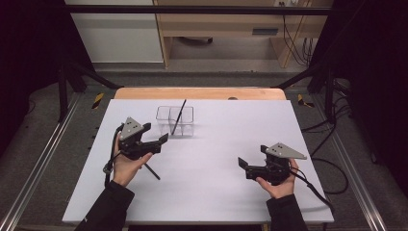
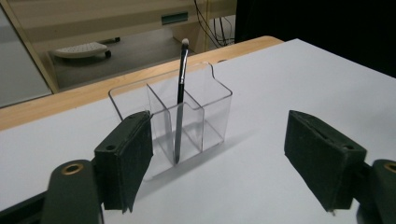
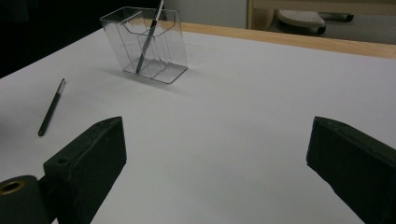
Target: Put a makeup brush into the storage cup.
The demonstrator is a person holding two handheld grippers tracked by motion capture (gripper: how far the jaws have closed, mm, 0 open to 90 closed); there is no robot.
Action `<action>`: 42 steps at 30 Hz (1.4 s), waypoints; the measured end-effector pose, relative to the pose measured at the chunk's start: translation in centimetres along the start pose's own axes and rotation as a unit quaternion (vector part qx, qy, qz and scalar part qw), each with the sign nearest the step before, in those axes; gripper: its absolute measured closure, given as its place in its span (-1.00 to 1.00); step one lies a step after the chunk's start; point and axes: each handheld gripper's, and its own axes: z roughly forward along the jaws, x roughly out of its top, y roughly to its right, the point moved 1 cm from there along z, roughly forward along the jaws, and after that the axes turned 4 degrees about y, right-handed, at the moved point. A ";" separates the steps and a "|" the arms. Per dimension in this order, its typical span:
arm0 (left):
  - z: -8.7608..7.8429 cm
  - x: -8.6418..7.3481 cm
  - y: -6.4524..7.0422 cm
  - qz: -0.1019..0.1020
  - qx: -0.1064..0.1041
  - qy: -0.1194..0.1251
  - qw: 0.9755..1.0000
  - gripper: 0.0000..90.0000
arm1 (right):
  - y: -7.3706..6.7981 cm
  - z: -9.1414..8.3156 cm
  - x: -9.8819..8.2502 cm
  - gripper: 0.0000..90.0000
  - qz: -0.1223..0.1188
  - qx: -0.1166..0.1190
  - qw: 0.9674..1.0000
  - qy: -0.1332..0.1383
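Progress appears partial: one makeup brush [image 1: 178, 117] stands in the clear acrylic organizer [image 1: 174, 120], upper centre; a second brush [image 3: 51, 107] lies on the worktop [image 1: 207, 163], lower left. Left gripper [image 1: 161, 140] and right gripper [image 1: 242, 163] fingers open, empty.

Slim dark pencil-like stick [image 1: 152, 171] lying on the white table sheet [image 1: 207, 159]: its upper end is hidden under the left hand [image 1: 126, 166] in the high view, and its kind cannot be told at this size. Clear plastic divided holder [image 2: 187, 116]: its near left corner is covered by the left gripper [image 2: 224, 158]'s pad. Right gripper [image 3: 219, 172]: both jaws are cut off by the bottom edge. Black thin brush [image 3: 148, 37]: its tip is cut off by the top edge.
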 end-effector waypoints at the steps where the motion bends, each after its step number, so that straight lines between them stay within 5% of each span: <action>1: -0.3 -0.2 0.1 0.002 0.002 -0.001 1.000 -0.53 | 0.0 0.0 0.0 -0.88 0.001 -0.001 1.000 0.000; 12: -1.9 -2.4 0.6 0.012 0.017 -0.019 1.000 -0.63 | 0.1 -0.4 0.1 -0.88 0.003 -0.006 1.000 0.004; 31: -3.1 -5.4 -1.2 -0.027 0.054 -0.045 0.997 -0.65 | 0.2 -0.4 0.0 -0.88 0.005 -0.006 1.000 0.002; 42: -3.4 -7.1 -2.3 -0.051 0.082 -0.075 0.992 -0.66 | 0.2 -0.3 -0.1 -0.88 0.006 -0.008 1.000 -0.002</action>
